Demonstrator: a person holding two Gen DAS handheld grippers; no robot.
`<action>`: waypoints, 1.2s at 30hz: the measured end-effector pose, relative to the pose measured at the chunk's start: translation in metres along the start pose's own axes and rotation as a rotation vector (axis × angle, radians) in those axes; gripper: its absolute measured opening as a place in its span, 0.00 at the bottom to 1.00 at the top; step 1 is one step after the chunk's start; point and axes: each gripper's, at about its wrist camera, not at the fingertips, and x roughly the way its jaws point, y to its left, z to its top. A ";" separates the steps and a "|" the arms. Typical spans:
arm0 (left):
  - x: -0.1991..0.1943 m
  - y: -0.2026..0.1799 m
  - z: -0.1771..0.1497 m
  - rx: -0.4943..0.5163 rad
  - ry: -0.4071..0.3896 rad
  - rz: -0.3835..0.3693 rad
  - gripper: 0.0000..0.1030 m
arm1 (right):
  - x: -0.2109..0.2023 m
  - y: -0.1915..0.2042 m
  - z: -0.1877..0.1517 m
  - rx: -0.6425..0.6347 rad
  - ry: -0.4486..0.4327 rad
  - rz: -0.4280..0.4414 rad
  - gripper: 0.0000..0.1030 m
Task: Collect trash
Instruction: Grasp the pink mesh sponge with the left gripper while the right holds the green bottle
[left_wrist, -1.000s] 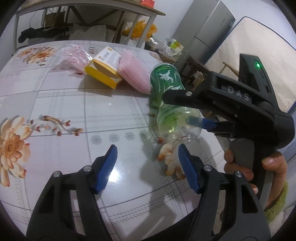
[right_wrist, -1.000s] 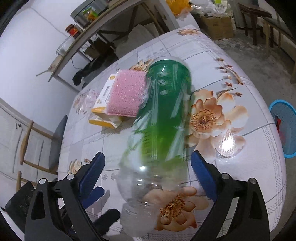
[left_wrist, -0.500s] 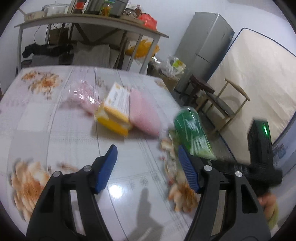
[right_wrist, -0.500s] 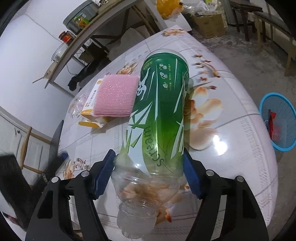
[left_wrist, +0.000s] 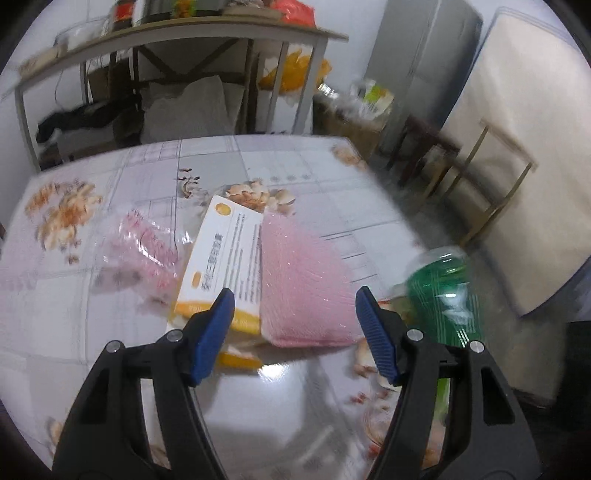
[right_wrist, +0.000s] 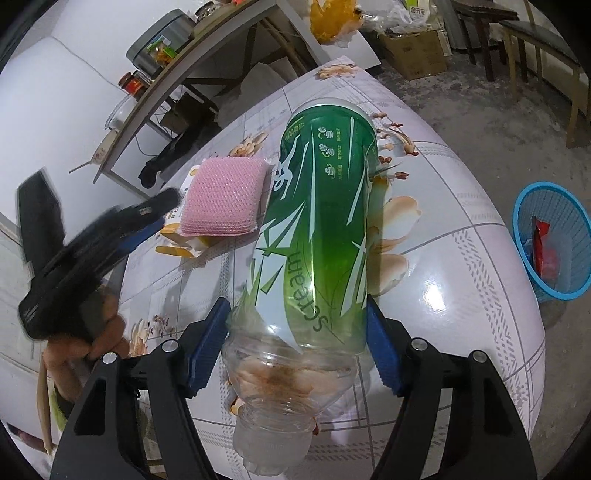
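Observation:
A green-labelled clear plastic bottle (right_wrist: 317, 221) lies neck towards the camera, and my right gripper (right_wrist: 295, 310) is shut on its lower body with both blue pads pressed against it. The bottle's far end (left_wrist: 443, 291) shows at the right of the left wrist view. My left gripper (left_wrist: 294, 299) hangs open above the table with nothing between its fingers. Just beyond it lie a pink sponge pack (left_wrist: 299, 277) and a yellow-and-white box (left_wrist: 225, 251). A crumpled clear wrapper (left_wrist: 140, 243) lies left of the box. In the right wrist view the left gripper (right_wrist: 92, 251) is blurred.
The floral tablecloth (right_wrist: 461, 258) covers a round-edged table. A blue mesh basket (right_wrist: 550, 240) with red wrappers stands on the floor to the right. Behind the table are a shelf-table (left_wrist: 184, 33), a fridge (left_wrist: 424, 66), wooden chairs (left_wrist: 480, 177) and cardboard boxes (right_wrist: 413, 48).
The right jaws closed from wide onto the bottle. My left gripper swung away from the bottle to a spot over the pink pack and yellow box, still open.

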 end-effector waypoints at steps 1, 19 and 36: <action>0.010 -0.006 0.002 0.036 0.023 0.037 0.59 | 0.000 -0.001 0.000 0.001 -0.001 0.003 0.67; 0.015 -0.050 -0.018 0.215 0.074 0.141 0.37 | -0.017 -0.020 -0.007 0.046 -0.048 0.004 0.67; -0.077 -0.037 -0.127 0.113 0.155 -0.146 0.51 | -0.041 -0.032 -0.029 0.050 -0.048 -0.009 0.67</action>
